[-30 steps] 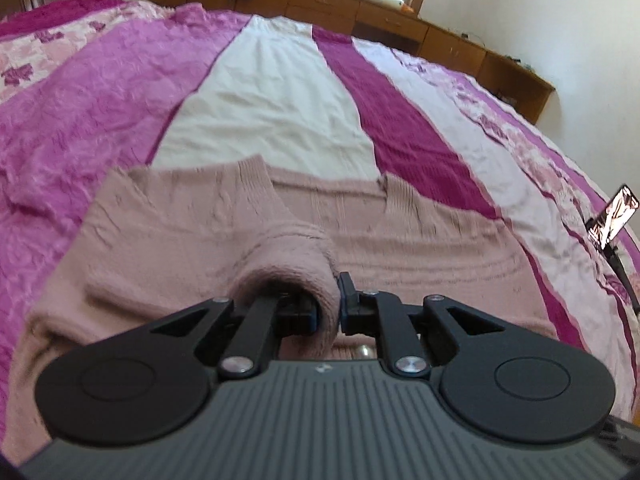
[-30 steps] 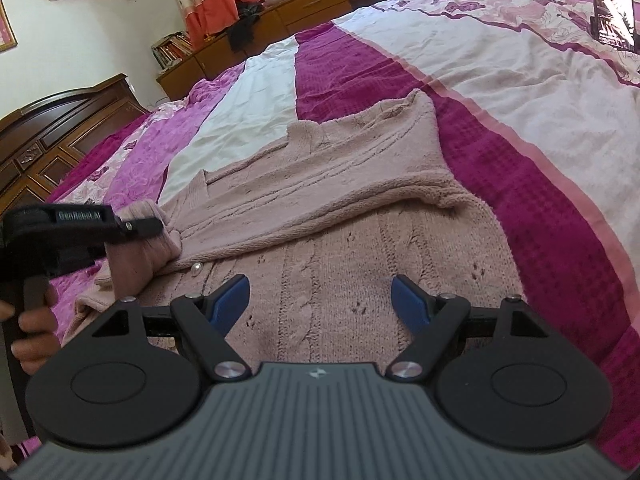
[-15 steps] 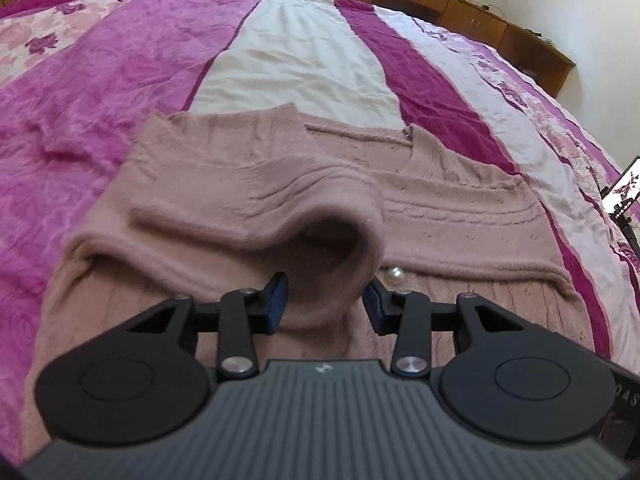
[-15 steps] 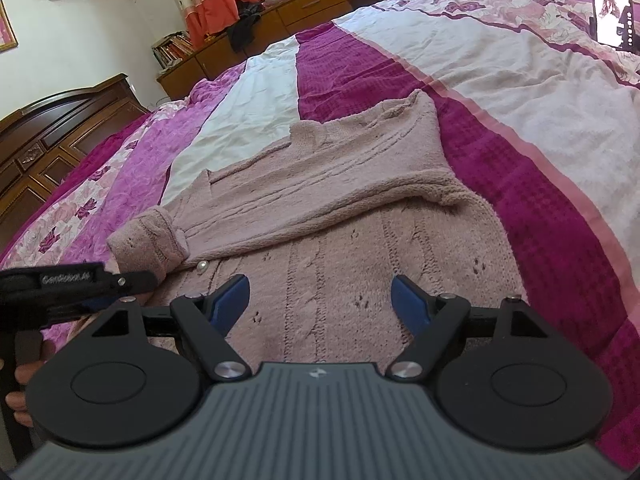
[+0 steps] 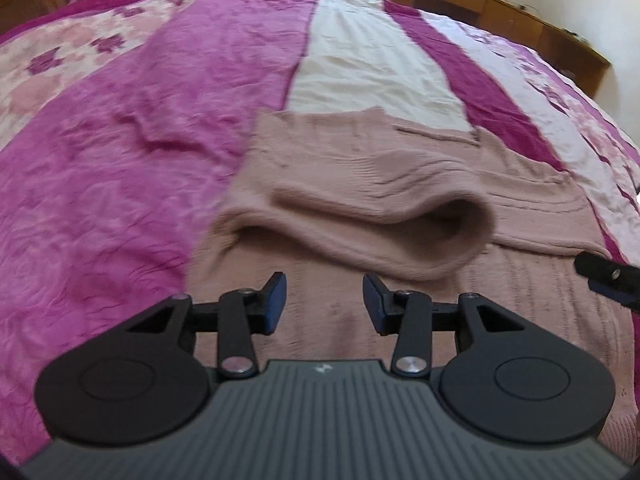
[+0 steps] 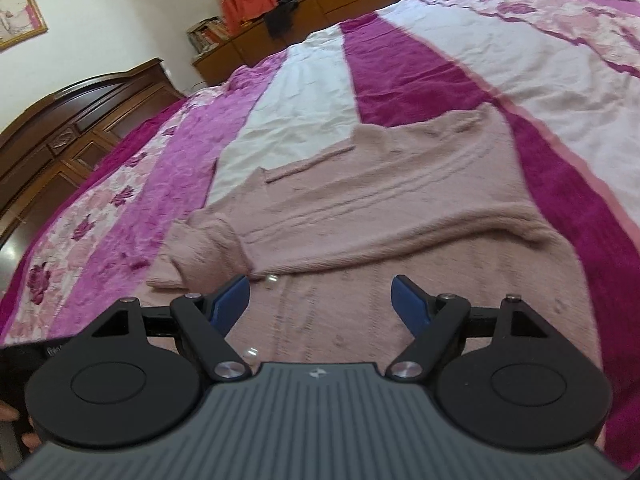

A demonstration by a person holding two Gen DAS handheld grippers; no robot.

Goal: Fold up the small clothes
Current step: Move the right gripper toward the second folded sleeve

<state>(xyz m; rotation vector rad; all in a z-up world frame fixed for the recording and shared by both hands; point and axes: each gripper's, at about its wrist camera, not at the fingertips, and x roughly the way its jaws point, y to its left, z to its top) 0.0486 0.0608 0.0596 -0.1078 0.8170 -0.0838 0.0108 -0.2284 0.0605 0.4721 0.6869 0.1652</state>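
A dusty-pink knitted cardigan (image 5: 360, 168) lies flat on the bed, both sleeves folded across its chest. The left sleeve's cuff (image 5: 460, 236) gapes open just beyond my left gripper (image 5: 325, 298), which is open and holds nothing. In the right wrist view the same cardigan (image 6: 400, 208) fills the middle, its folded left sleeve's cuff (image 6: 208, 248) at the left. My right gripper (image 6: 321, 300) hovers open over the lower front by the pearl buttons (image 6: 272, 279). The right gripper's tip (image 5: 604, 276) pokes in at the left view's right edge.
The bedspread (image 5: 120, 160) is striped magenta, white and floral pink. A dark wooden headboard (image 6: 80, 120) stands at the left, a low wooden cabinet (image 6: 320, 4) along the far wall. A hand (image 6: 12, 432) holding the left gripper shows at the bottom left corner.
My left gripper opened and let go of the sleeve cuff, then pulled back and to the left. The sleeve now rests across the chest. The right gripper moved slightly closer.
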